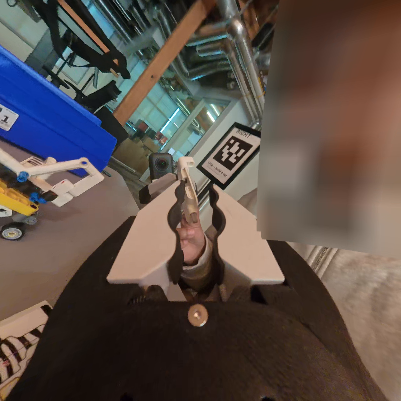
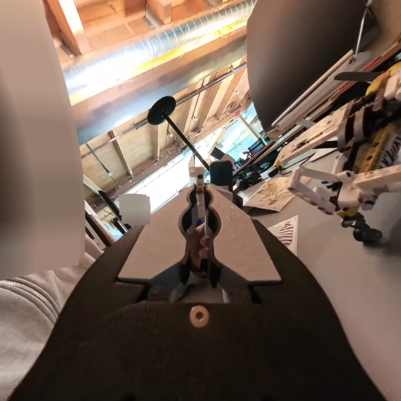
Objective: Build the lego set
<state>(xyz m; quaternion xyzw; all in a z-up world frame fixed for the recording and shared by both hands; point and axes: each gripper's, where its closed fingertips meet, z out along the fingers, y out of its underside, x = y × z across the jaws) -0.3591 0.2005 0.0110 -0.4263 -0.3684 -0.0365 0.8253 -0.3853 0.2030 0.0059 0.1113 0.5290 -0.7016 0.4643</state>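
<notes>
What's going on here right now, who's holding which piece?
Both handheld grippers are raised off the table, facing each other. The right gripper is shut on a slim white Lego beam, seen between its jaws in the right wrist view. In the left wrist view the same beam sits in the gap of the left gripper, whose jaws are open around it. The half-built yellow-and-white Lego vehicle waits on the grey table.
</notes>
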